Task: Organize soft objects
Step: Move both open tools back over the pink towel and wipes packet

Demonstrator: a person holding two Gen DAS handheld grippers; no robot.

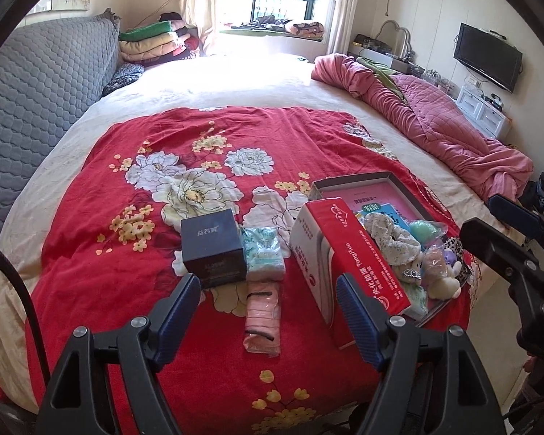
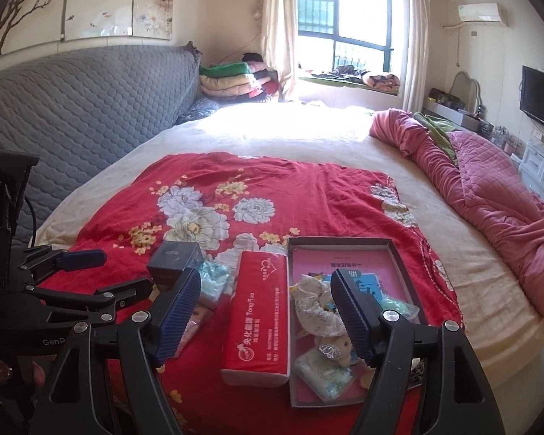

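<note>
A red tissue pack (image 1: 348,253) (image 2: 259,311) lies on the red floral blanket (image 1: 290,137), against a shallow grey tray (image 1: 351,181) (image 2: 344,243). The tray holds a floral scrunchie (image 1: 391,239) (image 2: 315,304), a green ball (image 1: 426,228), a small plush toy (image 1: 442,282) (image 2: 341,351) and a tissue packet (image 2: 326,373). Left of the pack are a dark box (image 1: 212,246), a teal tissue packet (image 1: 264,253) and a pink packet (image 1: 263,311). My left gripper (image 1: 268,311) hovers open over the pink packet. My right gripper (image 2: 266,290) hovers open over the red pack and tray edge.
A rumpled pink quilt (image 1: 435,123) lies along the bed's right side. A grey quilted headboard (image 1: 36,83) lines the left. Folded blankets (image 1: 152,41) are stacked by the window. A TV (image 1: 487,56) and white drawers stand past the bed's right edge.
</note>
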